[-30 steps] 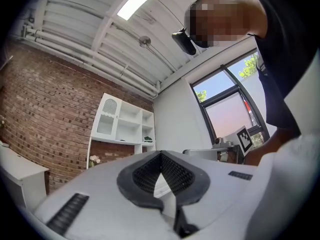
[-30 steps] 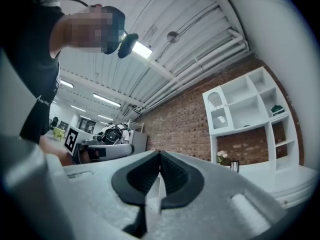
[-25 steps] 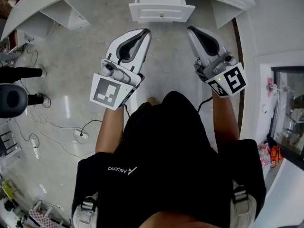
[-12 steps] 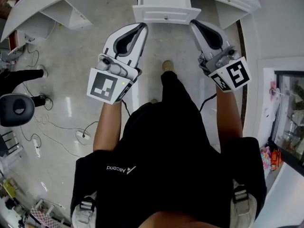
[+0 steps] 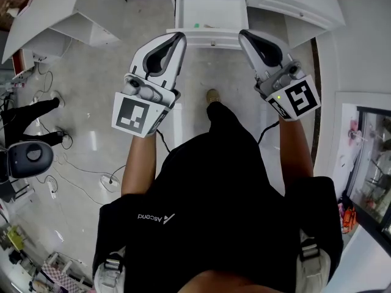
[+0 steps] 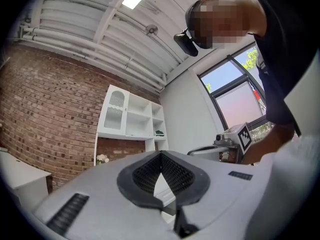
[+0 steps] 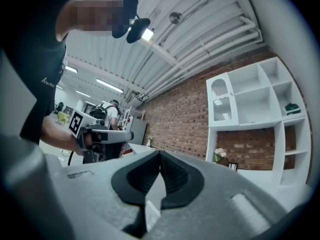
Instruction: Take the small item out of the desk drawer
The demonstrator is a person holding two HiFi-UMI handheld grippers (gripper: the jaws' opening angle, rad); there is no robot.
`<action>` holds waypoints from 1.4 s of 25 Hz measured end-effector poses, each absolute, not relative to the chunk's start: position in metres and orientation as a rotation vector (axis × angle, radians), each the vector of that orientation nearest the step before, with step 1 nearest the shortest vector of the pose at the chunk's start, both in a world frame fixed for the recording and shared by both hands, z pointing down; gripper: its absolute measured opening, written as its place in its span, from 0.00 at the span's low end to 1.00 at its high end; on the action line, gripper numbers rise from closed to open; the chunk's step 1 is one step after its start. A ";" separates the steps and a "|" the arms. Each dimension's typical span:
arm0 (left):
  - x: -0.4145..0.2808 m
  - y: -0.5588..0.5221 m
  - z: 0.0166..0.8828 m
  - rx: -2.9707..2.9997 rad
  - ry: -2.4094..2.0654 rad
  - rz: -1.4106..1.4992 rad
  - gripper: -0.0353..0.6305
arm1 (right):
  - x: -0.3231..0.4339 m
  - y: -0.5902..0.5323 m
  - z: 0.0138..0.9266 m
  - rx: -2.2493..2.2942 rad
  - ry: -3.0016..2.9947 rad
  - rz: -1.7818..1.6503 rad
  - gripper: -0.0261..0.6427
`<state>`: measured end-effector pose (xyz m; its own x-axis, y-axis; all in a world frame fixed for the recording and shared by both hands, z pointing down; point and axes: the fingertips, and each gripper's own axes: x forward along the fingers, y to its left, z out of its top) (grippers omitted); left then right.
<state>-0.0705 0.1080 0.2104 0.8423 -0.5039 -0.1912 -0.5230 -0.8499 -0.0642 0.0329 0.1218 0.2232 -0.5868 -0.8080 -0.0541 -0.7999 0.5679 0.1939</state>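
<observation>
Stepping towards the white desk (image 5: 299, 2), the person has closed the gap over the last second. The white pulled-out drawer (image 5: 183, 14), which earlier showed only its front and upper edge at the far side of the scene, now shows its inside. A tan shoe (image 5: 212, 95) is planted forward on the grey floor (image 5: 104, 72).

The grey-and-white left gripper (image 5: 178, 36) and the matching right gripper (image 5: 244, 35) have travelled with the body. Their tips now sit just near of the drawer front, 1 towards each side of it. In both gripper views the dark ribbed pads meet at the tip with nothing between them, so both tools are fully closed and empty.

Inside the drawer, towards its left half, lies a small green item (image 5: 197, 24), with a pale scrap (image 5: 211, 26) just to its right. At this size it is hard to say which of them the task means, though the green one looks likelier.

The approach seems all but finished and the drawer already stands open. What remains, by my reading, is for 1 gripper to part its pads, tip down over the front edge and close on the item.
</observation>
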 end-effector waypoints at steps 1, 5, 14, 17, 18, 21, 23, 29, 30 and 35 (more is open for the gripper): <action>-0.063 0.093 0.212 -2.904 0.819 0.247 0.05 | 0.039 0.107 0.226 1.398 -2.743 -0.304 0.04; -0.037 0.033 0.218 -2.904 0.857 0.226 0.05 | 0.065 0.044 0.237 1.353 -2.736 -0.264 0.04; 0.011 -0.067 0.231 -2.885 0.946 0.197 0.05 | 0.101 -0.068 0.288 1.099 -2.670 -0.174 0.05; 0.017 -0.089 0.236 -2.882 0.974 0.193 0.05 | 0.103 -0.093 0.303 1.015 -2.664 -0.175 0.05; 0.019 -0.093 0.237 -2.882 0.981 0.198 0.05 | 0.104 -0.098 0.309 0.995 -2.654 -0.164 0.05; 0.026 -0.105 0.241 -2.882 0.997 0.210 0.05 | 0.103 -0.110 0.321 0.954 -2.627 -0.101 0.06; 0.025 -0.115 0.250 -2.886 1.005 0.172 0.05 | 0.099 -0.119 0.329 0.931 -2.617 -0.072 0.06; 0.016 -0.142 0.263 -2.919 1.001 0.158 0.05 | 0.086 -0.147 0.374 0.853 -2.563 0.003 0.07; 0.014 -0.147 0.265 -2.923 0.996 0.167 0.05 | 0.085 -0.153 0.384 0.836 -2.544 0.018 0.07; 0.009 -0.166 0.280 -2.948 0.984 0.135 0.05 | 0.079 -0.172 0.433 0.728 -2.452 0.108 0.12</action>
